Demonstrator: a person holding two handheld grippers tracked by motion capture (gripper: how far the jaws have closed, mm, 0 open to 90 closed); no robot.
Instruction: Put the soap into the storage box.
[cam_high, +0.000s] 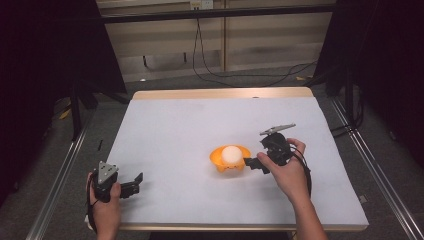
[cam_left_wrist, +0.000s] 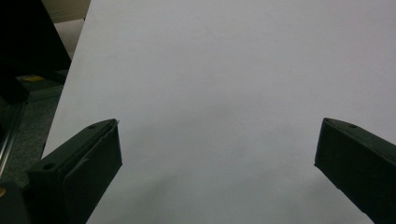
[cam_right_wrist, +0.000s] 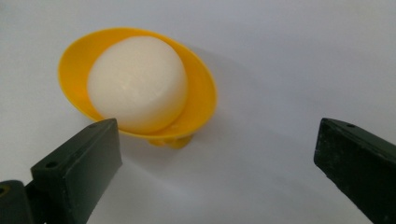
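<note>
The right tongs (cam_high: 252, 164) are released: in the right gripper view the two black jaws stand wide apart and nothing is between them. Just ahead of them, a little toward the left jaw, stands a yellow dish (cam_right_wrist: 201, 100) on small feet, and a white rounded soap (cam_right_wrist: 137, 84) lies inside it. The left jaw is close to the rim of the dish, but I cannot tell if it touches it. In the high view the right tongs are just beside the right edge of the yellow dish (cam_high: 218, 159), and the right hand (cam_high: 287, 172) holds them from behind.

The left tongs (cam_high: 134, 184) are also released; in the left gripper view the jaws stand wide apart over the bare white table (cam_left_wrist: 224, 93). The left hand (cam_high: 106, 202) holds them near the front left corner of the table (cam_high: 170, 130), well apart from the dish and the soap (cam_high: 232, 153).
</note>
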